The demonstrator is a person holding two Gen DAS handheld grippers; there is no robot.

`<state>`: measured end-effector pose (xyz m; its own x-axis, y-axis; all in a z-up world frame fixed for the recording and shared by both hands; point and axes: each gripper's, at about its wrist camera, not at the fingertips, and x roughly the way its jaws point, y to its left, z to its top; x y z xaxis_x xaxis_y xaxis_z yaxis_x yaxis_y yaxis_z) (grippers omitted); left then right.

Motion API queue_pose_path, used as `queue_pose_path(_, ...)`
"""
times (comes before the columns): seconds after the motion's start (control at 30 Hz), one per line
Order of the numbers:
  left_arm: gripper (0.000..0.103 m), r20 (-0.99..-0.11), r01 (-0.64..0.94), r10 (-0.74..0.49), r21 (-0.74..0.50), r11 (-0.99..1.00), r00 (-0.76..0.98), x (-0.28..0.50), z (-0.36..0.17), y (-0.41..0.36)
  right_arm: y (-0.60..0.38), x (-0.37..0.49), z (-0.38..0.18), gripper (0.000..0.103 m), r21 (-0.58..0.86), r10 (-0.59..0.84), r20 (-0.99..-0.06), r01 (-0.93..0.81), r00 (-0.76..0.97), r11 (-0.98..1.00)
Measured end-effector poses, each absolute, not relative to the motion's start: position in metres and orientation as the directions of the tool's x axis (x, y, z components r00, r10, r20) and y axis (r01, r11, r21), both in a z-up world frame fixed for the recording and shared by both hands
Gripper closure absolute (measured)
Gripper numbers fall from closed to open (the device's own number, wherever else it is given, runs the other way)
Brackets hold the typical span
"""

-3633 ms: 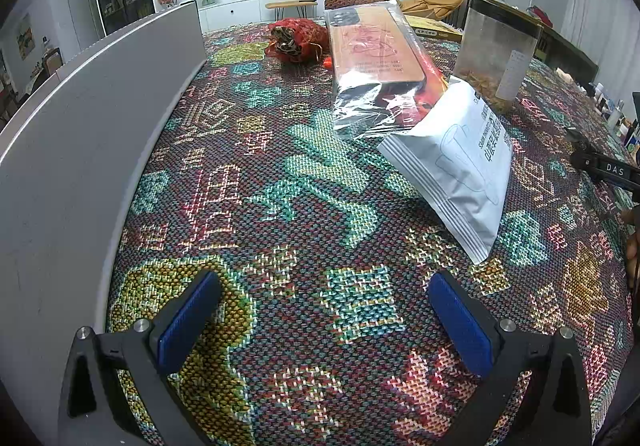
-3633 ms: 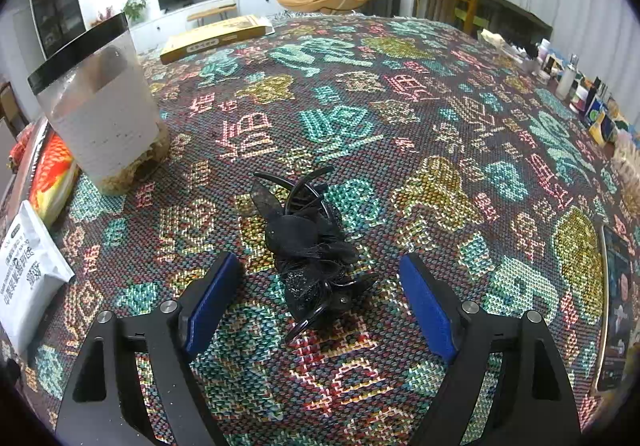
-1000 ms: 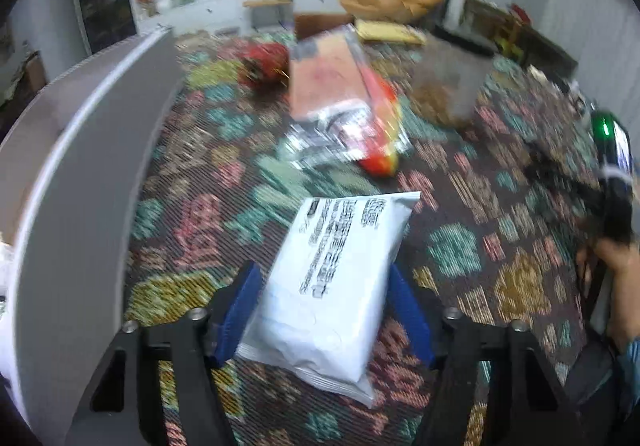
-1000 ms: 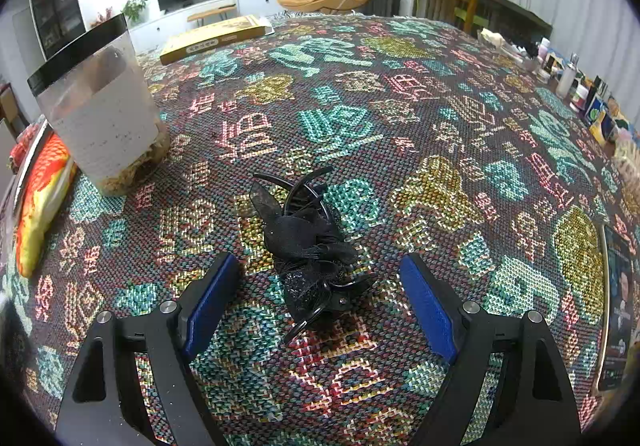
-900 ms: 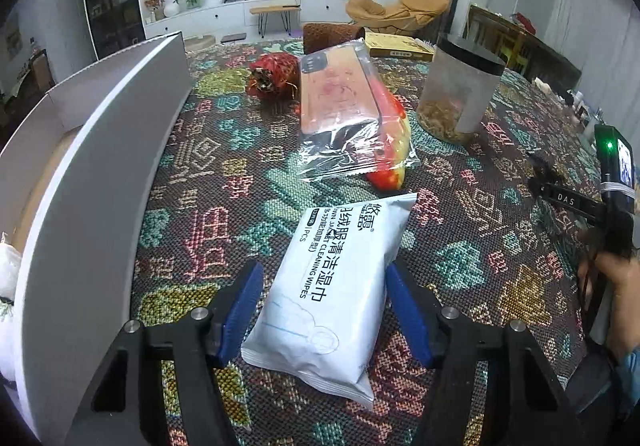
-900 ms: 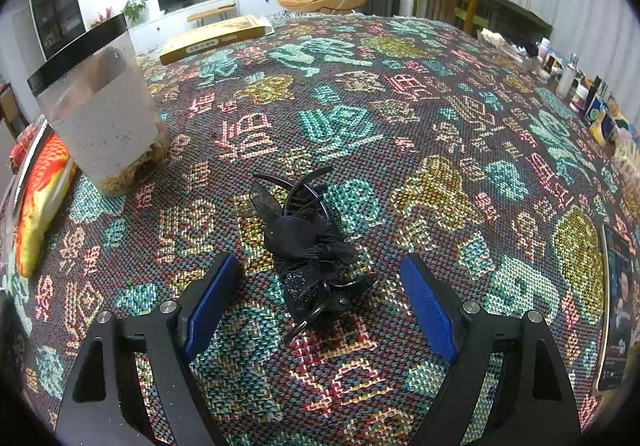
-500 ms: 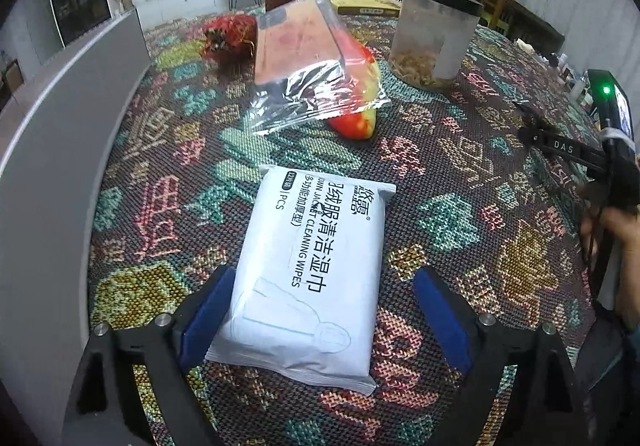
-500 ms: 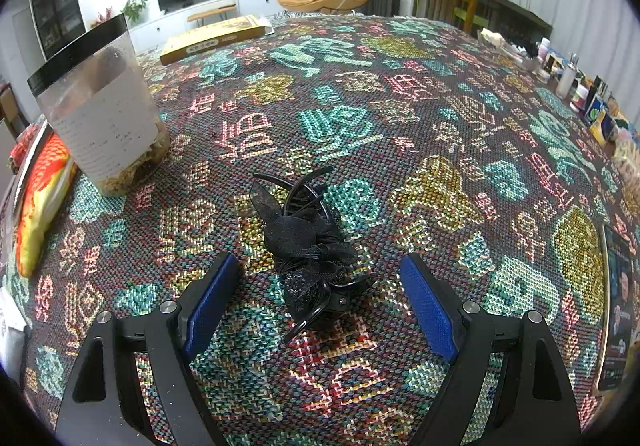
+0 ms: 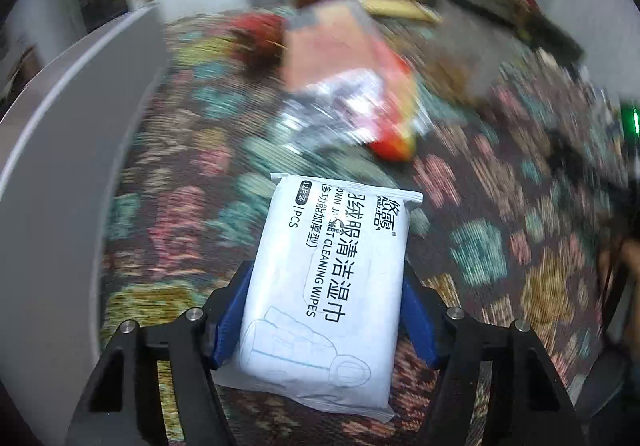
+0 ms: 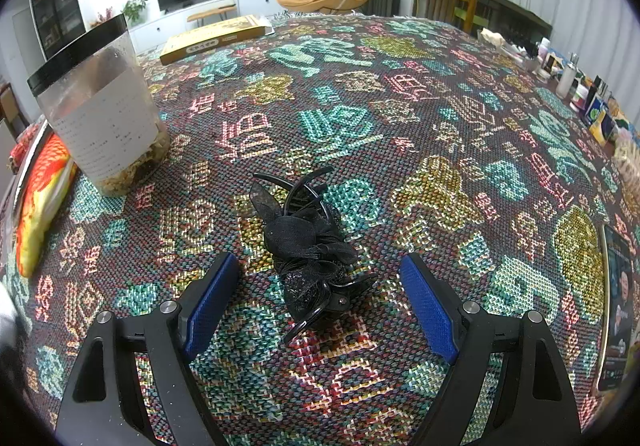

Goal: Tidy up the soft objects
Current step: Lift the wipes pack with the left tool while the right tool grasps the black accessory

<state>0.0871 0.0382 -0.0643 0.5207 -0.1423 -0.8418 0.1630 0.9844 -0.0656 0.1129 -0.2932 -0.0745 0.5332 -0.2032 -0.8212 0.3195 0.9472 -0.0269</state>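
Observation:
My left gripper (image 9: 324, 310) is shut on a white pack of cleaning wipes (image 9: 328, 282), its blue pads pressing both long sides, and holds it above the patterned tablecloth (image 9: 480, 238). My right gripper (image 10: 316, 298) is open and empty, its pads on either side of a black fabric hair clip (image 10: 304, 242) that lies on the cloth. A clear bag with an orange item (image 9: 348, 86) and a red bundle (image 9: 256, 30) lie farther back, blurred.
A grey-white box wall (image 9: 60, 150) runs along the left. A clear jar with a black lid (image 10: 100, 106) stands at the left, next to an orange-red soft item (image 10: 40, 202). A yellow box (image 10: 212, 36) lies far back. Small bottles (image 10: 572, 74) line the right edge.
My left gripper went from open around the wipes pack to shut on it, and the view is now blurred by motion. The right gripper and hair clip have not moved.

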Motion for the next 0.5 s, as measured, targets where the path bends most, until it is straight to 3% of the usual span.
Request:
queue_pose_path(0.13,0.035,-0.801,0.063,-0.108,-0.087,0.994,0.589,0.089,-0.048,0.062,-0.293,0.113,-0.074,0.018,-0.027,-0.203,-0.821,0.319,0.533,0.947)
queue_pose_path(0.27,0.033,-0.838,0.048,-0.08,-0.064,0.997,0.54,0.093,-0.07,0.069,-0.293,0.113,-0.074,0.018,-0.027,-0.203,-0.821,0.319,0.533,0.947)
queue_pose_path(0.5,0.0,-0.826,0.101,-0.054,0.003,0.995,0.561,0.082,-0.092,0.06,-0.293,0.113,-0.074,0.018,-0.028,-0.204,-0.821,0.319,0.533,0.947)
